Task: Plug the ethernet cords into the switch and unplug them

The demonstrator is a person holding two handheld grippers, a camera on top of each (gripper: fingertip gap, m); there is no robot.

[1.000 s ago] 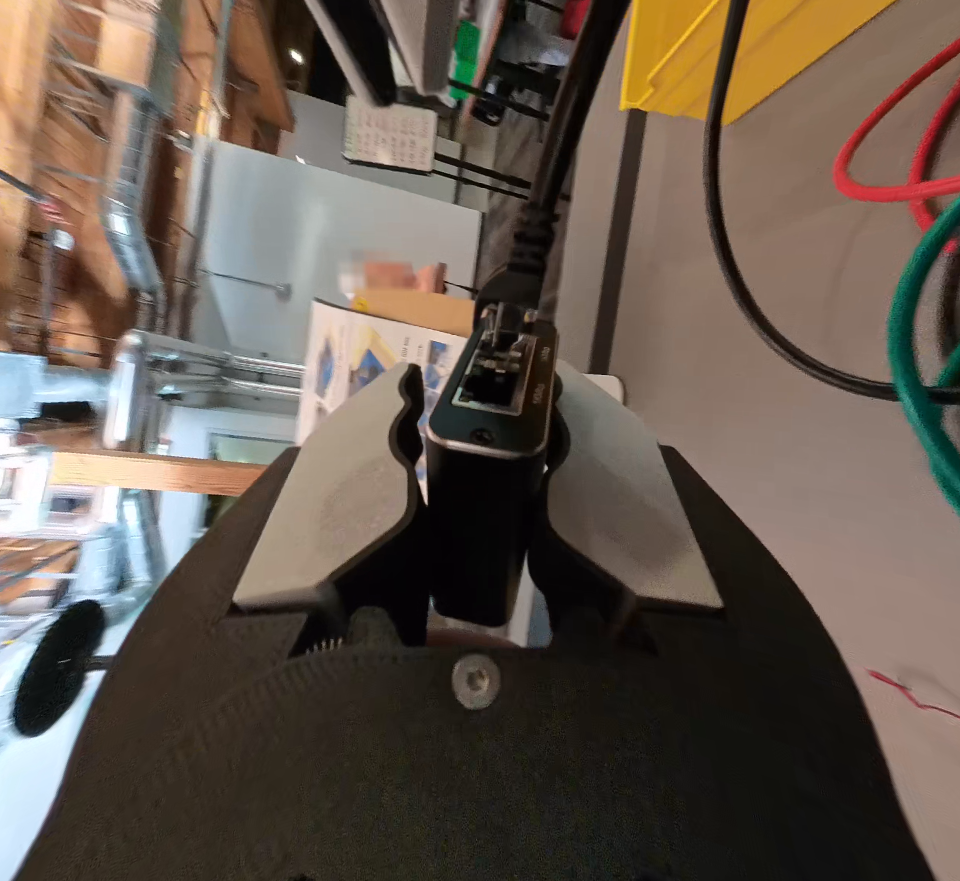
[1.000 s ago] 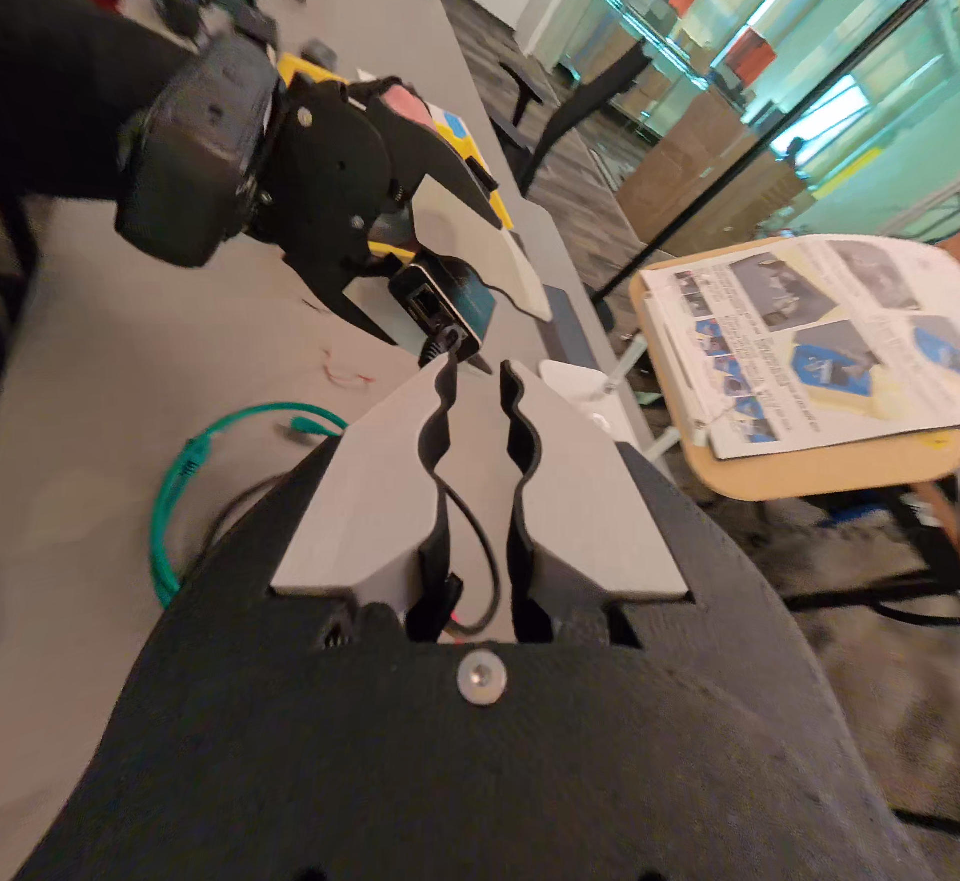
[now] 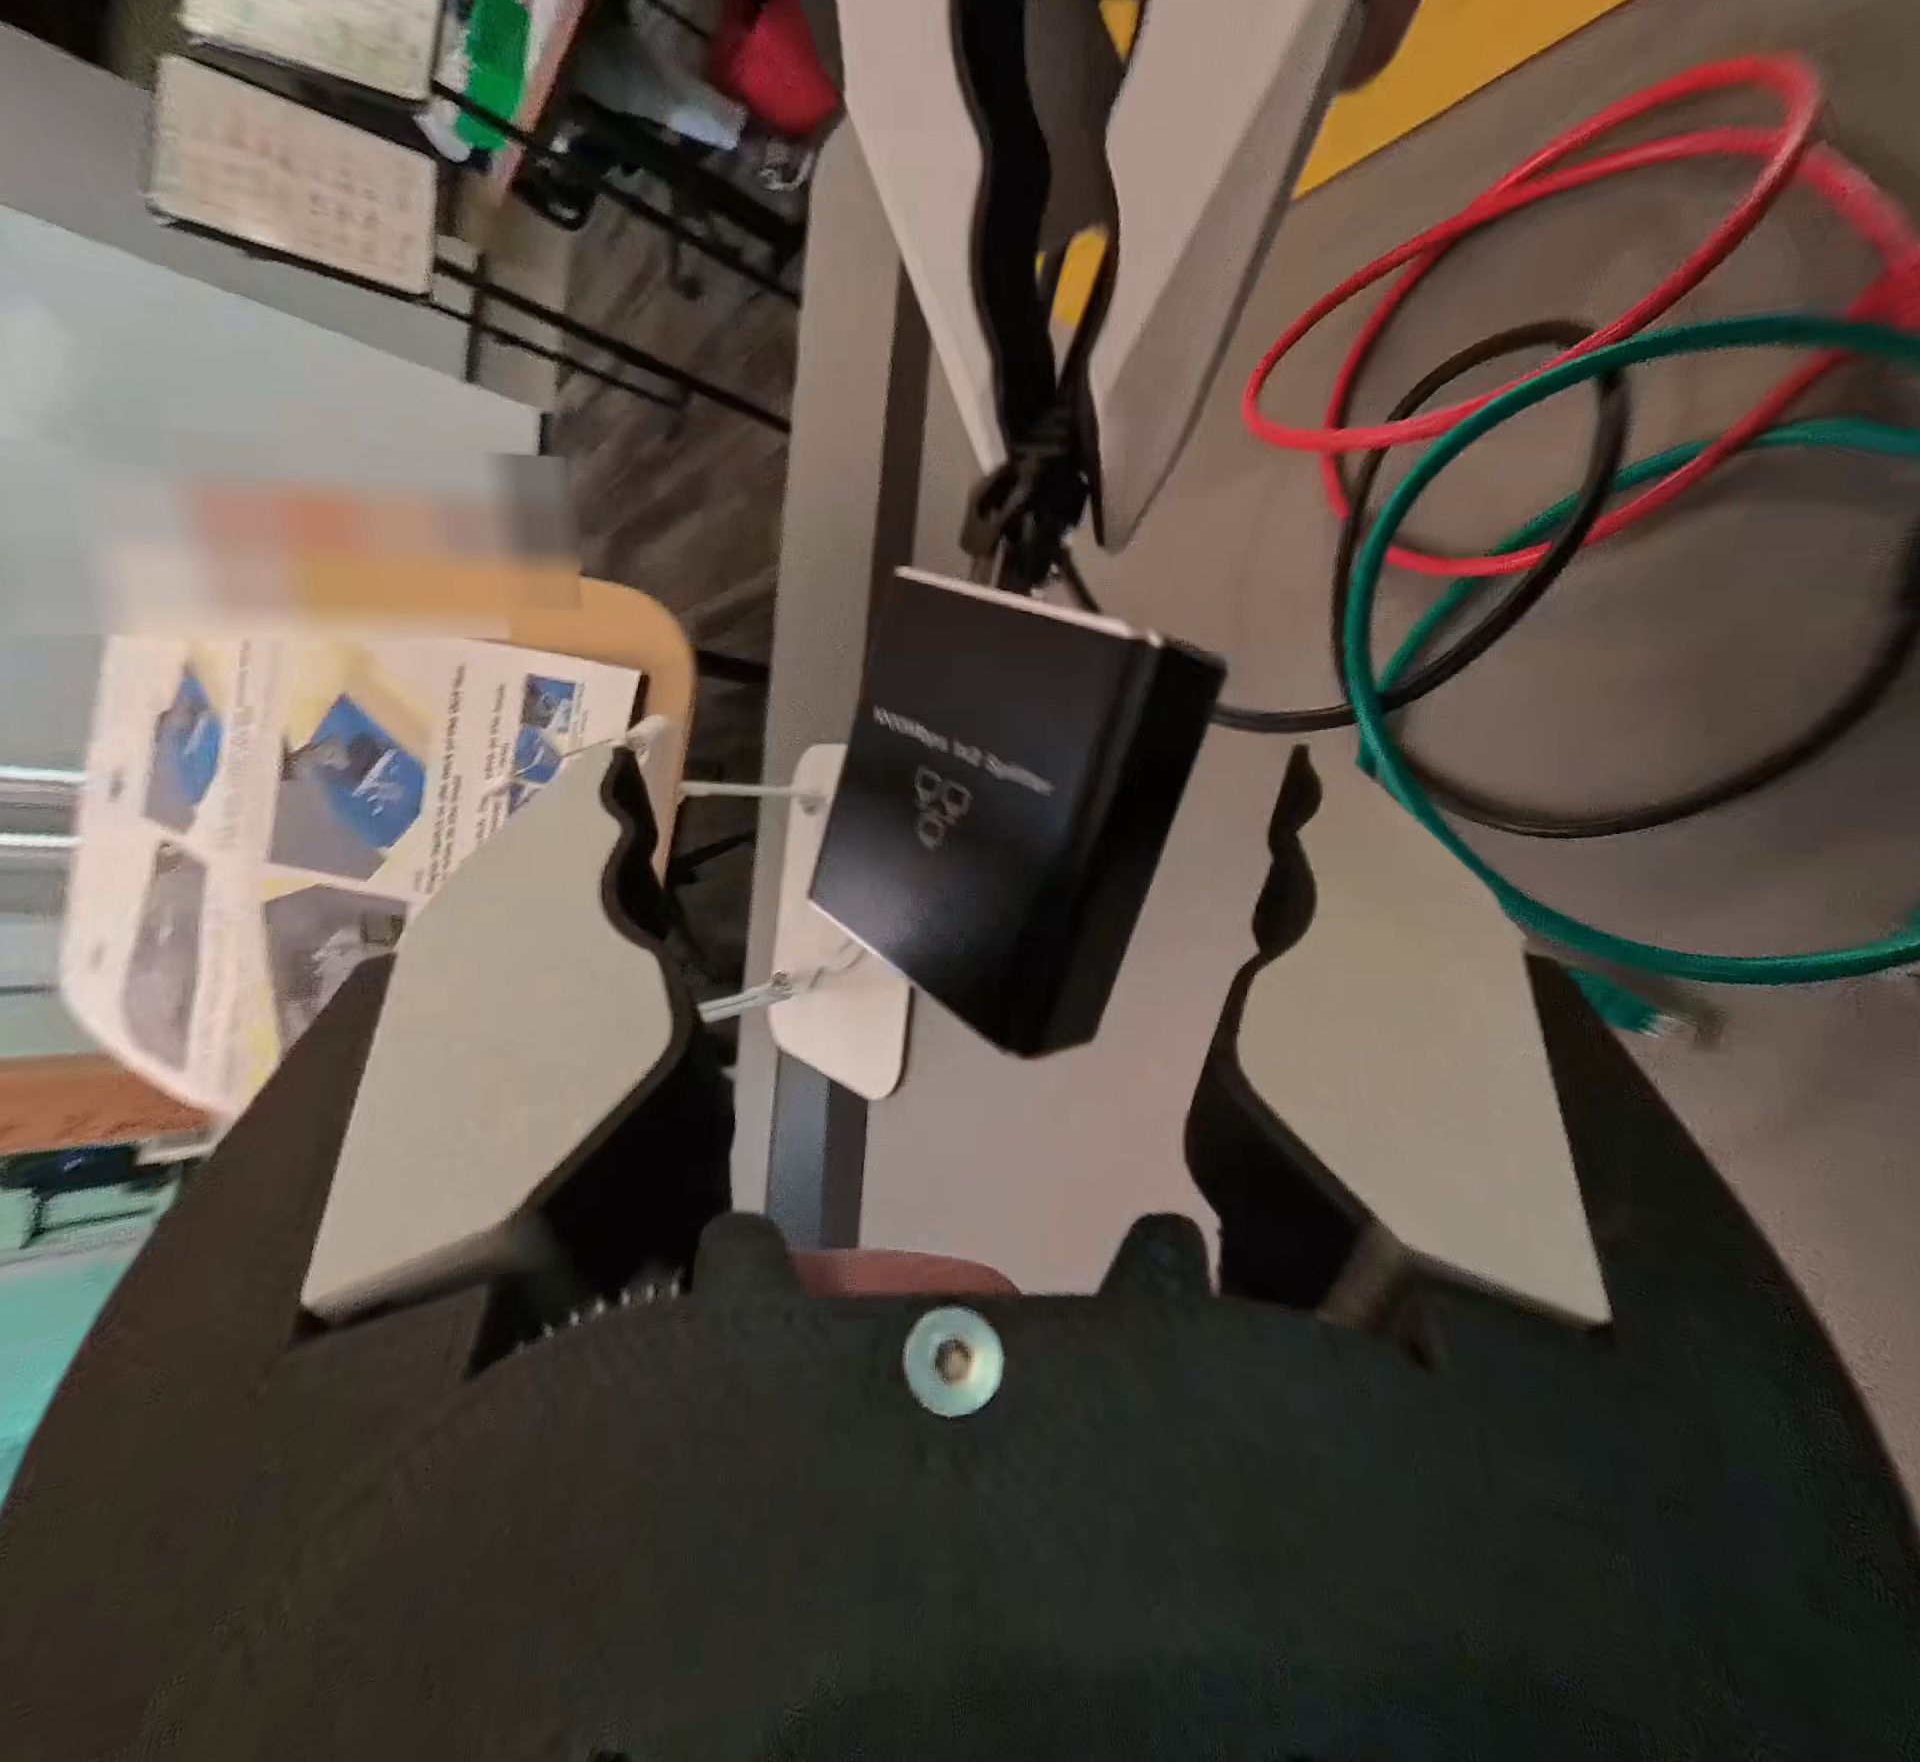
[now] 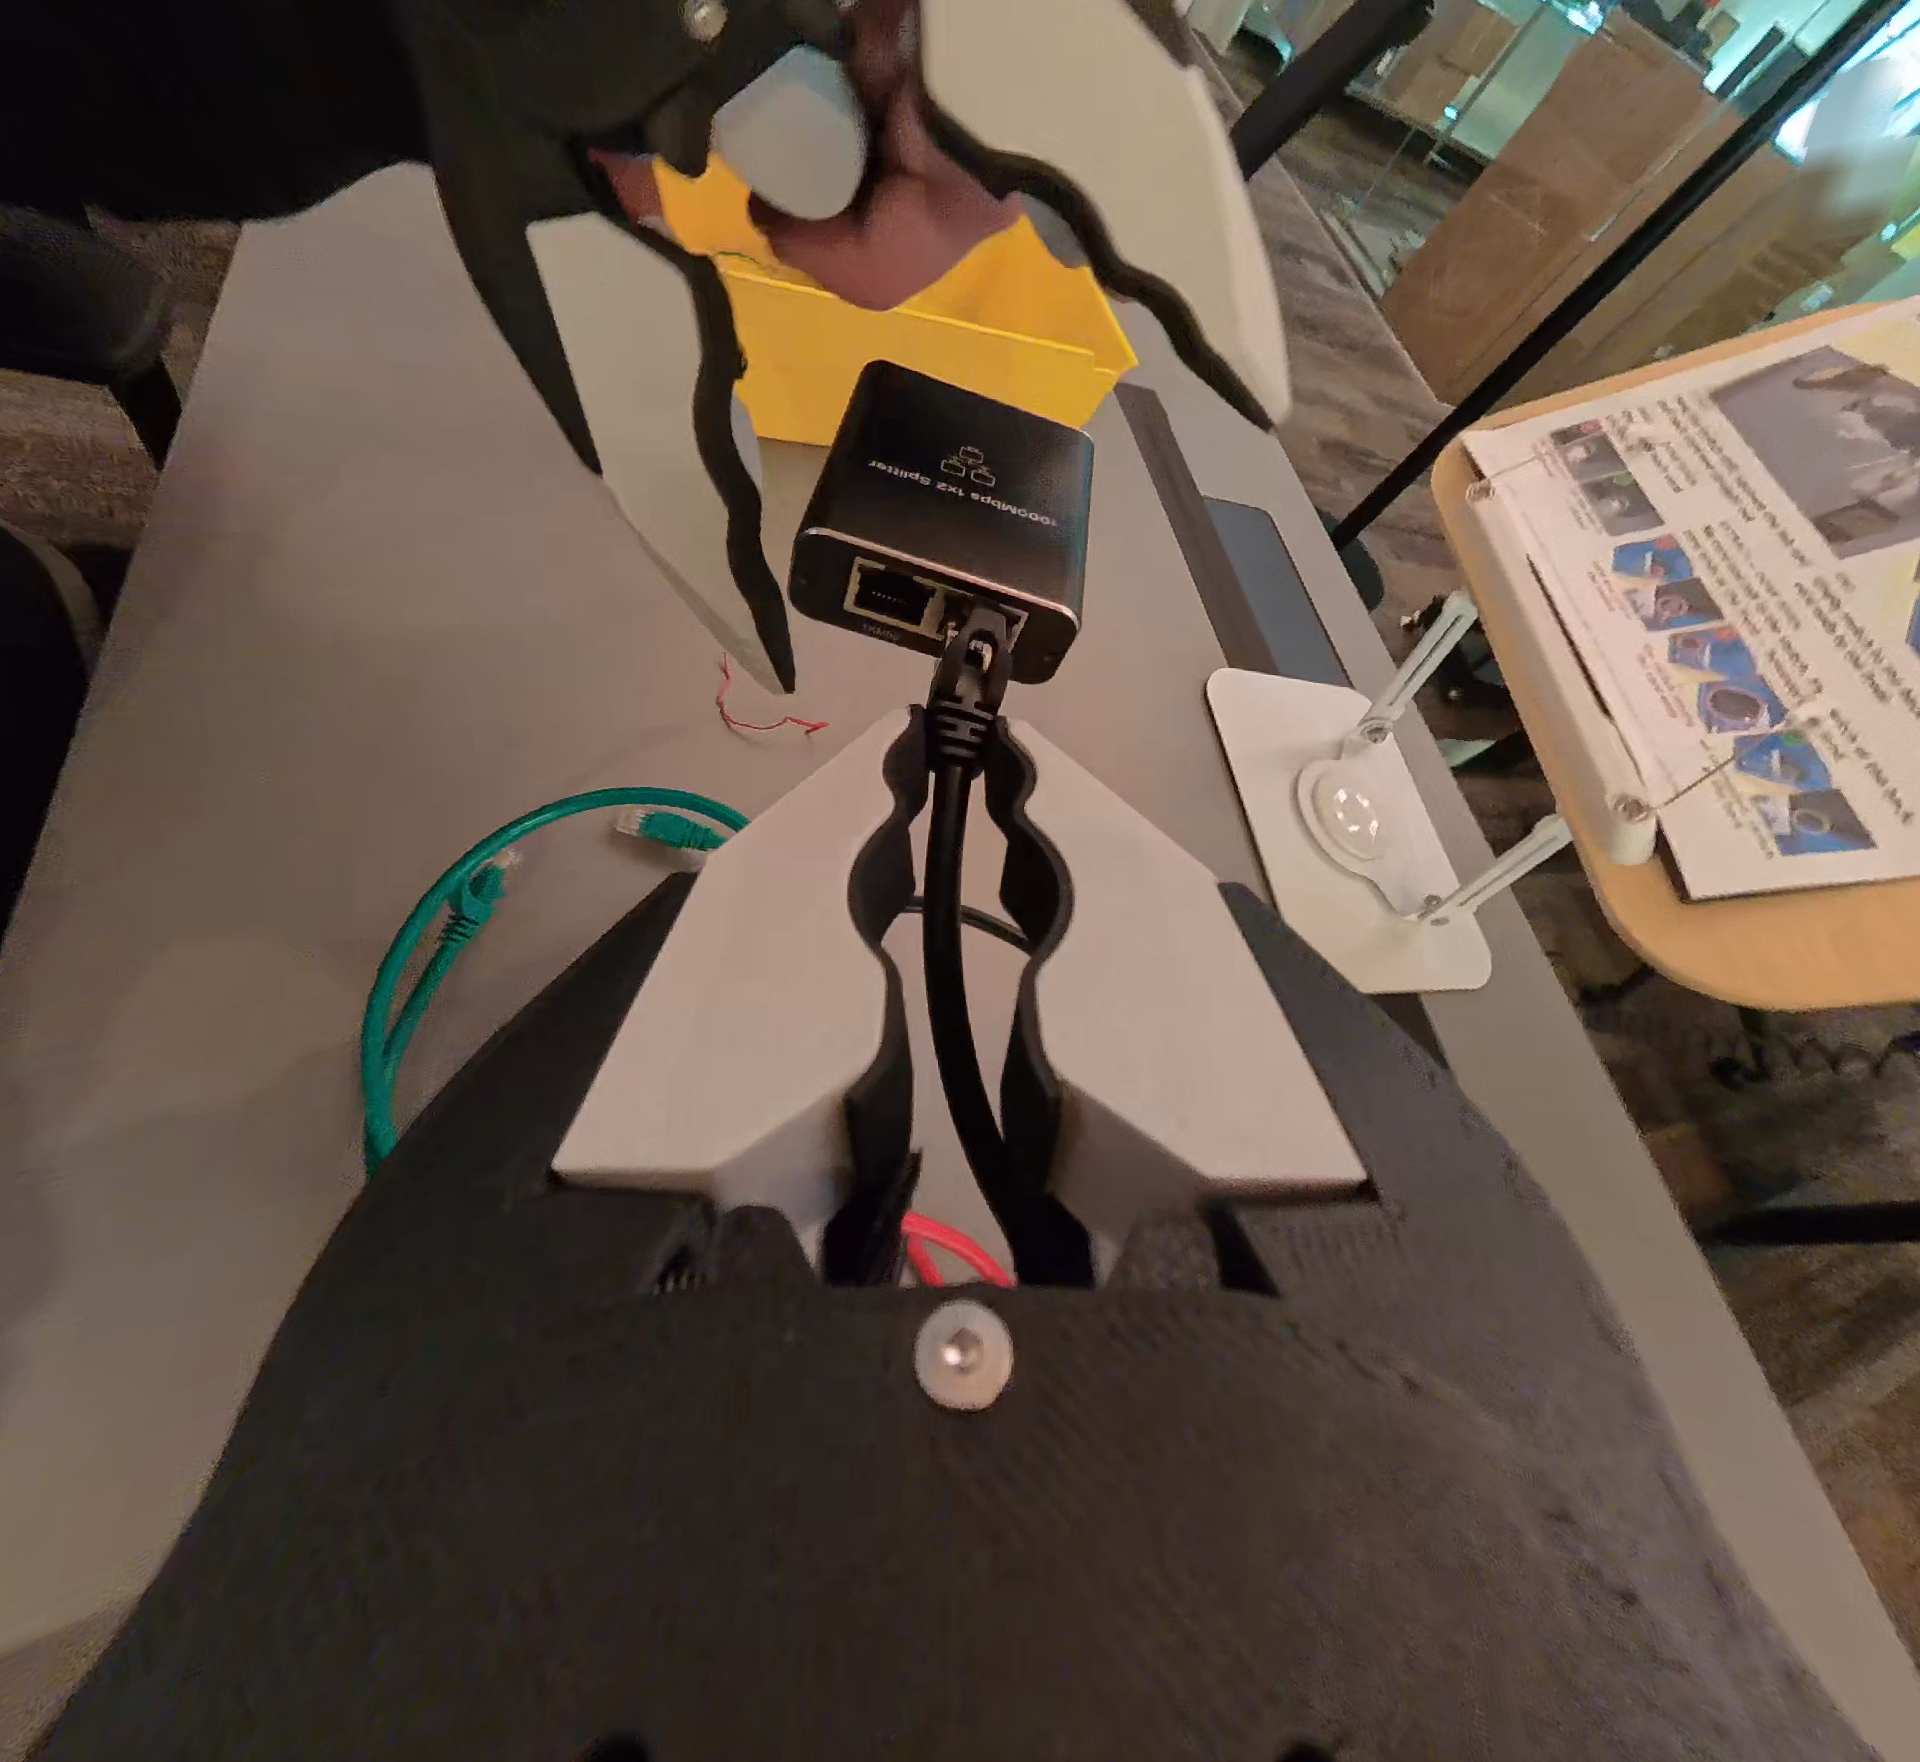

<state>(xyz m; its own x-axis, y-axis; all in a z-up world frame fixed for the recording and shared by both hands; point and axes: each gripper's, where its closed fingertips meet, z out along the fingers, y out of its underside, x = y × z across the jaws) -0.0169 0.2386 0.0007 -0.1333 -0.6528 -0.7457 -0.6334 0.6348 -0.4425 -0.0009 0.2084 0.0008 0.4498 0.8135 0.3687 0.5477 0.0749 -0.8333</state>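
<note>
Switch (image 4: 940, 507): a small black box lying on the grey surface (image 4: 312, 569), just in front of the yellow bin (image 4: 935, 351). One of its two front ports holds the plug of the black cord (image 4: 961, 933); the port to its left is unoccupied.

Right tongs (image 4: 961, 756): pressed together on the black cord just behind its plug boot, with the cord running back between the jaws.

Left tongs (image 3: 956, 767): spread wide, gripping nothing, positioned around the switch with a gap on each side.

Green cord (image 4: 436, 933): coiled on the surface to the near left of the switch, both plugs free. Red cord (image 3: 1538, 278): looped beside it, overlapping the green and black loops.

White stand base (image 4: 1340, 850): at the right edge of the surface.
</note>
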